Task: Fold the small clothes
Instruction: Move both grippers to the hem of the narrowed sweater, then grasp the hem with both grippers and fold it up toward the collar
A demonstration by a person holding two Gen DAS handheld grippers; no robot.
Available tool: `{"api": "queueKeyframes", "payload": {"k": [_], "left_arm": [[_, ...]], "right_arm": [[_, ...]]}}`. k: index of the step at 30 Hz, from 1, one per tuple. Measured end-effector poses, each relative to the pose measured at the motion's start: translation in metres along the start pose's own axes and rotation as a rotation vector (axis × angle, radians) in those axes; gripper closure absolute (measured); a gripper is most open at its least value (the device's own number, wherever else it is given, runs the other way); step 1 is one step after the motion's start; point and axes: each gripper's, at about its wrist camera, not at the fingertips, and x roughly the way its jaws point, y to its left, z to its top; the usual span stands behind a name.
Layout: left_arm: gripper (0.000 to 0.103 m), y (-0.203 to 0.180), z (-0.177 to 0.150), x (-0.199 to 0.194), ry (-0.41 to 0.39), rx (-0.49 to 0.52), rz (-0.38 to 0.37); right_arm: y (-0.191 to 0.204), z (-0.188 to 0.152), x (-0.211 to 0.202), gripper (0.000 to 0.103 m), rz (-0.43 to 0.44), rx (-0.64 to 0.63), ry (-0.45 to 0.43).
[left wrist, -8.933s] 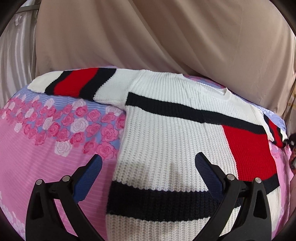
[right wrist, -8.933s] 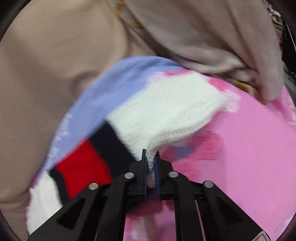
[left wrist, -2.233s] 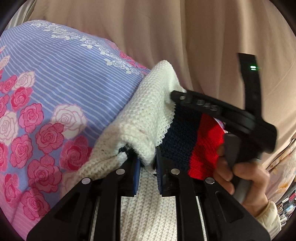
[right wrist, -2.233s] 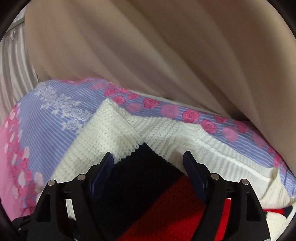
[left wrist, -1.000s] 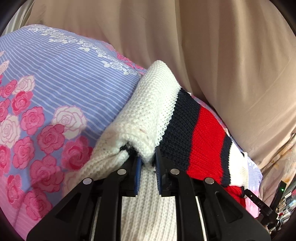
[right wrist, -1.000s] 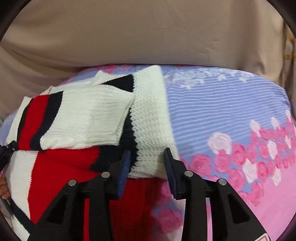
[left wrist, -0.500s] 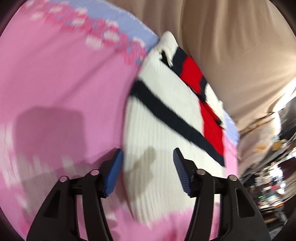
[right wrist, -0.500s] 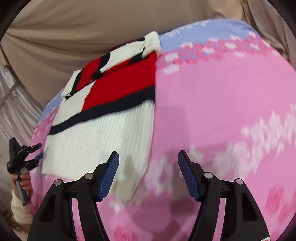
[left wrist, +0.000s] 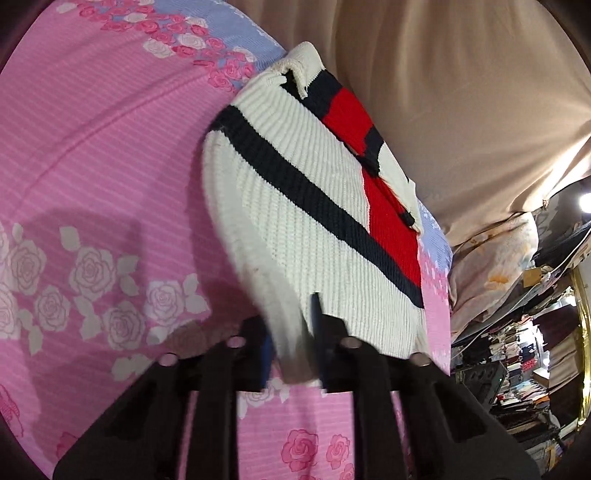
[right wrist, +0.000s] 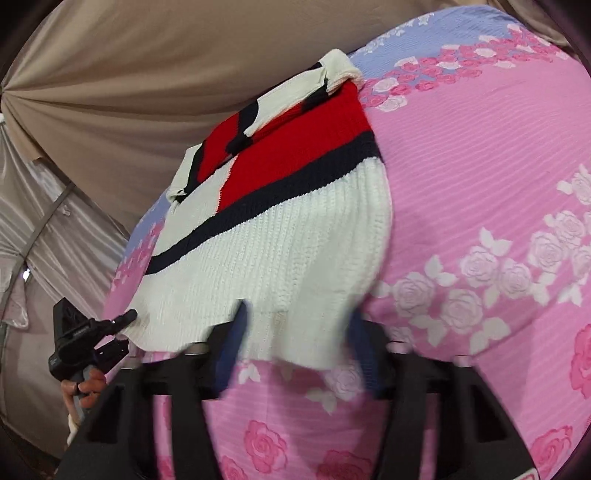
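Observation:
A white knit sweater (left wrist: 295, 206) with navy stripes and red blocks lies on the pink bedsheet, both sleeves folded in across its top. My left gripper (left wrist: 291, 343) is closing on the sweater's near left hem corner, with the white knit between its blue pads. In the right wrist view the sweater (right wrist: 273, 243) shows again. My right gripper (right wrist: 295, 343) is open around the near right part of the hem, its jaws apart and blurred. The left gripper (right wrist: 122, 321) shows there at the hem's left corner.
The bedsheet (left wrist: 96, 155) is pink with roses and has a lilac band at the far end (right wrist: 436, 33). A beige curtain (left wrist: 461, 92) hangs behind the bed. Cluttered shelves (left wrist: 524, 350) stand to the right of the bed.
Both grippers have come down to the sweater's near hem. The left jaws have narrowed from wide open onto the hem corner. The right jaws stay apart over the hem.

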Motion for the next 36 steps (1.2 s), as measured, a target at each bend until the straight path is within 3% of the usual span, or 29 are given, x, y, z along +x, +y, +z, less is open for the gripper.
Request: {"api": "queueKeyframes", "payload": {"k": [1, 8, 11, 14, 18, 21, 23, 28, 36], "left_arm": [[0.095, -0.003, 0.000, -0.003, -0.008, 0.012, -0.002], [0.098, -0.040, -0.015, -0.065, -0.129, 0.173, -0.036], [0.098, -0.058, -0.036, -0.103, -0.171, 0.265, -0.089], [0.098, -0.074, -0.065, -0.146, -0.214, 0.347, -0.165], [0.098, -0.088, -0.101, -0.211, -0.333, 0.437, -0.292], [0.098, -0.101, -0.110, -0.249, -0.431, 0.471, -0.351], [0.098, -0.114, -0.105, -0.257, -0.451, 0.482, -0.359], [0.097, -0.131, -0.061, -0.214, -0.419, 0.483, -0.274], [0.097, -0.109, 0.049, -0.036, -0.220, 0.359, 0.018]], "right_arm": [[0.000, 0.000, -0.001, 0.090, -0.003, 0.007, -0.012], [0.023, -0.015, -0.073, 0.093, 0.082, -0.100, -0.218], [0.035, -0.031, -0.114, 0.093, 0.114, -0.191, -0.295], [0.044, -0.058, -0.167, 0.093, 0.215, -0.292, -0.396], [0.049, -0.089, -0.229, 0.093, 0.362, -0.360, -0.508], [0.058, -0.098, -0.268, 0.093, 0.426, -0.399, -0.608], [0.064, -0.091, -0.280, 0.093, 0.452, -0.402, -0.665], [0.061, -0.032, -0.239, 0.093, 0.385, -0.315, -0.681], [0.009, 0.084, -0.082, 0.093, 0.139, -0.032, -0.431]]}}
